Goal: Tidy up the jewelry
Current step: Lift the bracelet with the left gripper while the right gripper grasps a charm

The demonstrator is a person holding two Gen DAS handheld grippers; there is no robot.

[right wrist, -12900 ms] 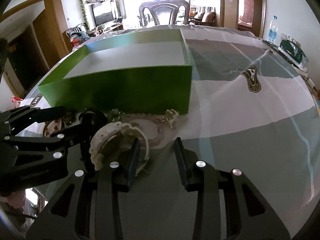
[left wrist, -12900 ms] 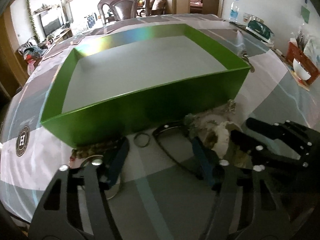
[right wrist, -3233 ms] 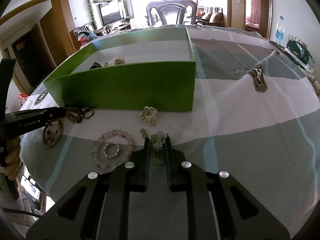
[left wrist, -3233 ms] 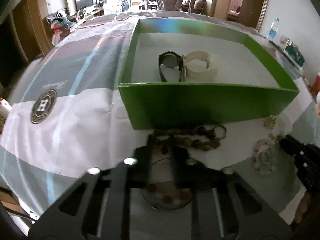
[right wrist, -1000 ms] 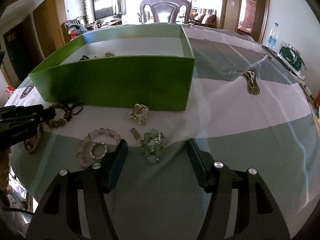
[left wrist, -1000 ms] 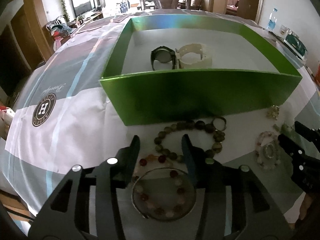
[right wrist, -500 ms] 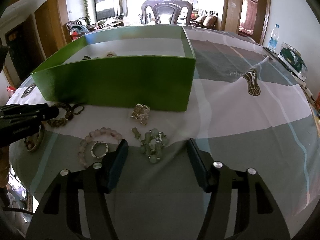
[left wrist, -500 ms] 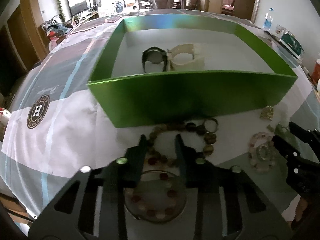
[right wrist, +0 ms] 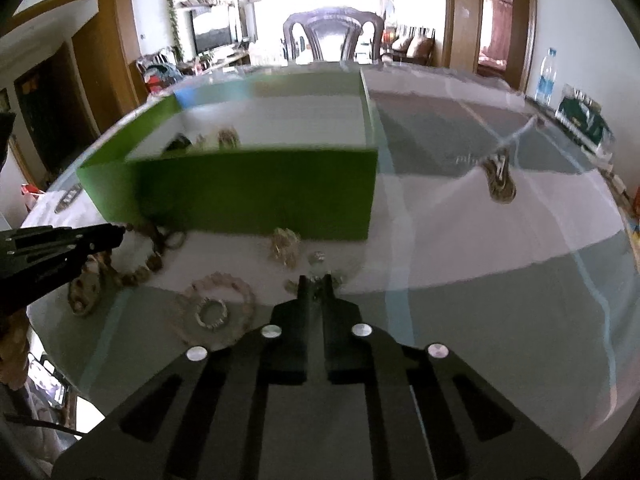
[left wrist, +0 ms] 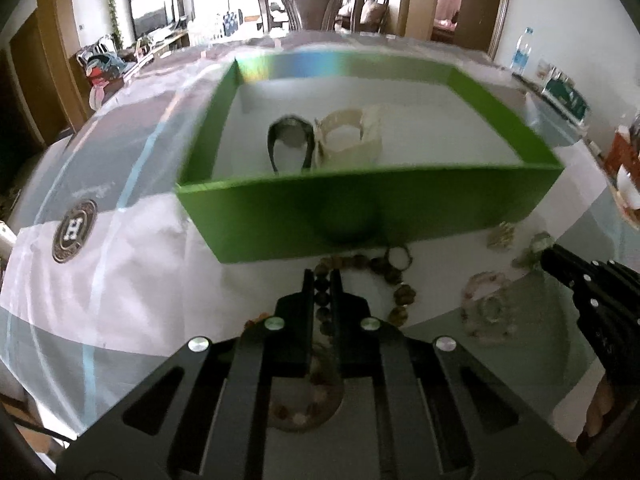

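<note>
The table (left wrist: 120, 264) wears a grey and white cloth with round emblems. On it stands a green box (left wrist: 360, 208). In front of the box lie a dark bead necklace (left wrist: 384, 268), a pink bead bracelet (right wrist: 218, 308), a gold trinket (right wrist: 285, 245) and a pale green beaded piece (right wrist: 320, 270), near each other.

Table (left wrist: 120, 280) under a grey-and-white checked cloth with pale blue stripes and round dark logo emblems (left wrist: 74, 230). Carved dark wooden chair (right wrist: 333, 34) at the far edge. Television (right wrist: 209, 33) on a low unit beyond, with trailing greenery (right wrist: 172, 12) alongside. Plastic water bottle (right wrist: 545, 73) at far right, next to a green box (right wrist: 582, 117). Wooden doorways behind.
</note>
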